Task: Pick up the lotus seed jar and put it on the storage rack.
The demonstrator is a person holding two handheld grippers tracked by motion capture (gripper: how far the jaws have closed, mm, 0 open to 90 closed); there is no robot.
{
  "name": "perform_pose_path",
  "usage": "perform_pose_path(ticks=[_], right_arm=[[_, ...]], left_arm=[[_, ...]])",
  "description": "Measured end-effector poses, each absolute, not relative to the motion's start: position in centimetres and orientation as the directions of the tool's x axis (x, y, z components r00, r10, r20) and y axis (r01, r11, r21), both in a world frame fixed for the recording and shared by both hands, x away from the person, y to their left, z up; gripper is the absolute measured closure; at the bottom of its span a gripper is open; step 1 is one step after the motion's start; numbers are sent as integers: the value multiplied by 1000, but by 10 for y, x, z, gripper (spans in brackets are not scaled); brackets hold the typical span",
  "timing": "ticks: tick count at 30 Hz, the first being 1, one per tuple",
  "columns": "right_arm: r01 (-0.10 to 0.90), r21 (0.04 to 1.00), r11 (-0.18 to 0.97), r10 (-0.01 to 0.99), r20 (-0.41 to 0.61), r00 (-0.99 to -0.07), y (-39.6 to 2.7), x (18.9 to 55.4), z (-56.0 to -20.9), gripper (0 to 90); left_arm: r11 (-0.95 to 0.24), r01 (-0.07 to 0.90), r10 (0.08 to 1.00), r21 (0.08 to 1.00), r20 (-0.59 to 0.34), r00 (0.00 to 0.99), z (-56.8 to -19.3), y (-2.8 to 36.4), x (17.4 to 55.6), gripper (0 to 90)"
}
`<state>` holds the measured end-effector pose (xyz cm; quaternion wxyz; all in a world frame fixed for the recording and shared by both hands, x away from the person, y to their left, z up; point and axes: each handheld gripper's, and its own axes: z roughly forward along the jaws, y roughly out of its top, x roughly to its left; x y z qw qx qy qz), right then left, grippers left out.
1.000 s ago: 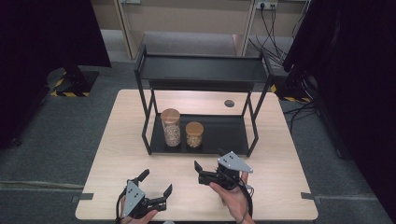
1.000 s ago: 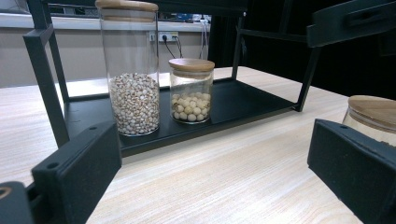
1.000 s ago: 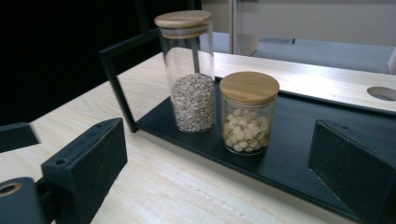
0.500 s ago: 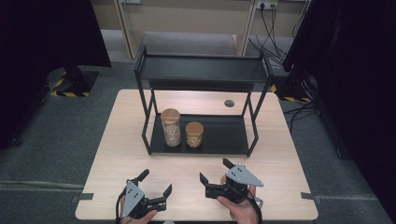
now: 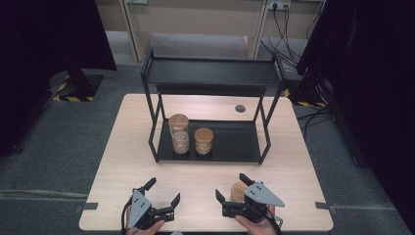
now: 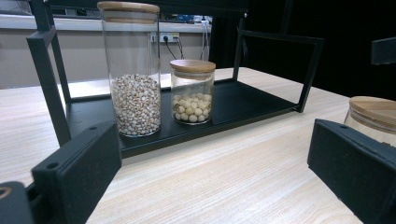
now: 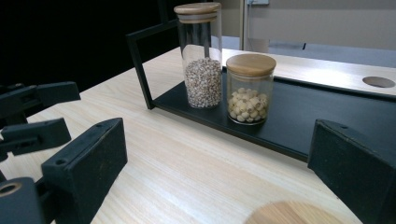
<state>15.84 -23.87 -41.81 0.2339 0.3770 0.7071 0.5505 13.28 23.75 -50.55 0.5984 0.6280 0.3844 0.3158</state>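
Observation:
A short jar with a wooden lid (image 5: 238,192) stands on the table near the front edge. My right gripper (image 5: 231,186) is open, with the jar low between its wide jaws and the pads clear of it; the lid's rim (image 7: 292,215) shows at the bottom of the right gripper view. The left gripper (image 5: 163,191) is open and empty to the left of it. The jar (image 6: 373,114) stands off the left gripper's right side. On the black rack's lower shelf (image 5: 235,142) stand a tall jar of grain (image 5: 179,133) and a short jar of pale beans (image 5: 203,141).
The rack's upper shelf (image 5: 210,73) is bare, and its legs stand on the wooden table (image 5: 132,147). A round hole (image 5: 240,108) is in the table behind the rack. Dark curtains hang on both sides, and cables run at the back right.
My right gripper has drawn back toward the table's front edge and a little right, its jaws still wide. The wooden-lidded jar now shows between them. The left gripper has not moved.

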Motion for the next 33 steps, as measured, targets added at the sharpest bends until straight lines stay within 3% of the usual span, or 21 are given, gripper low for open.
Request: perform_pose_path(ticks=[33], right_arm=[[261,960,99,783,87,-616,-254,143,-446,49]], left_arm=[[24,119,865,993,-80,496,-507,236,134,23]])
